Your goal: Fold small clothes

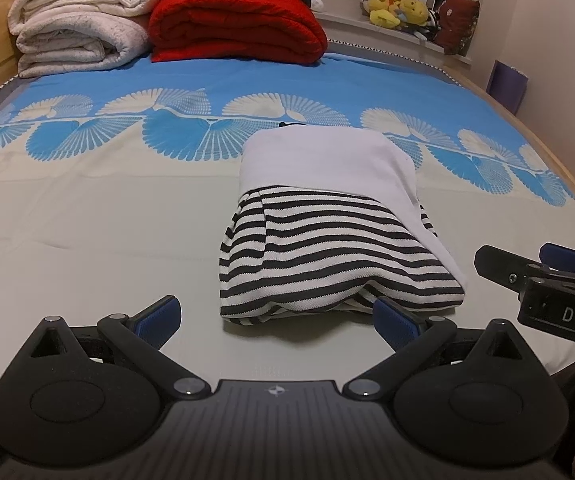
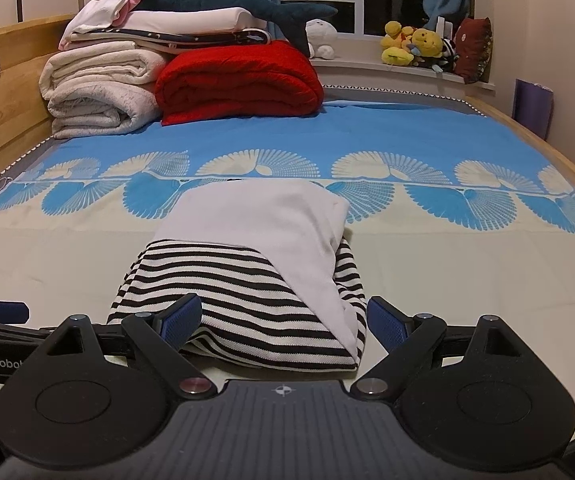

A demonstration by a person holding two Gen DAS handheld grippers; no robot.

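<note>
A folded striped garment (image 1: 327,256) sits mid-bed (image 1: 87,220), its white half laid over the stripes – a compact bundle, apparently near done. The left tool (image 1: 277,320) and right tool (image 2: 283,320) hover at its near edge, both spread wide, holding nothing

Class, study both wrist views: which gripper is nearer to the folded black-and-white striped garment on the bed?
Right. The right gripper straddles the folded black-and-white striped garment, open fingers at either side of its near edge. The left gripper sits just short of that edge, open, offset toward its left.
</note>
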